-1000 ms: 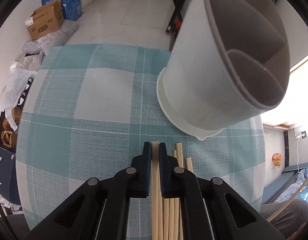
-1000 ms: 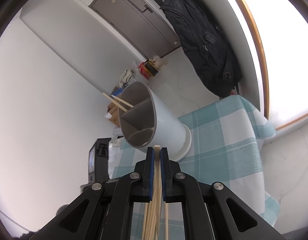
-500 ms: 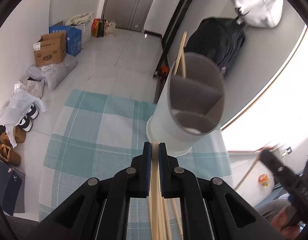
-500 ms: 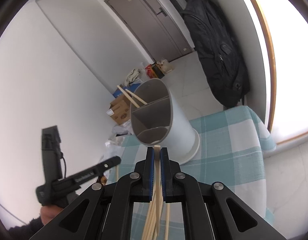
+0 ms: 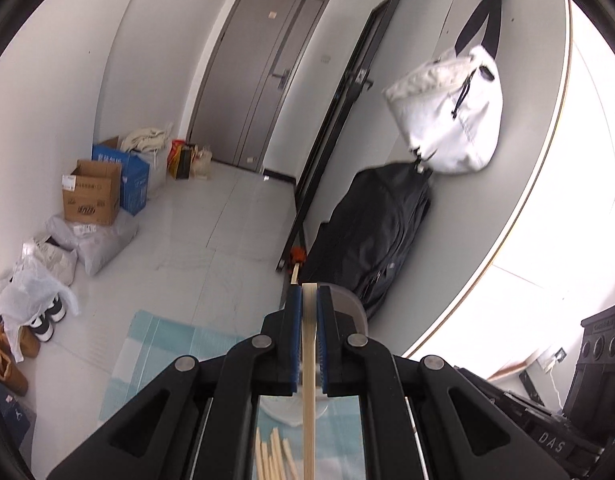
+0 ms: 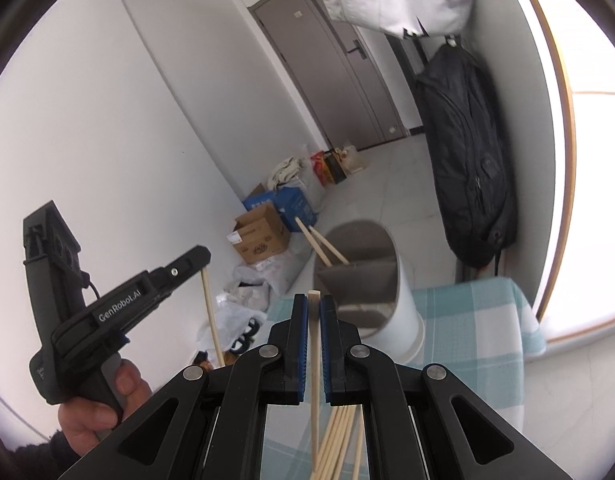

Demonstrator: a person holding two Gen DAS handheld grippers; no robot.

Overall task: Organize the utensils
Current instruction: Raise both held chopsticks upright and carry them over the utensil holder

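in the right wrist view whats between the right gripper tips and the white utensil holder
Nothing in the right wrist view: only bare checked tablecloth lies between the right gripper, shut on a chopstick, and the utensil holder with two chopsticks.

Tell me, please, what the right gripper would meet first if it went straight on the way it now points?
Most likely the utensil holder on the checked tablecloth: the right gripper, shut on a chopstick, points at its open near compartment. Depth is unclear.
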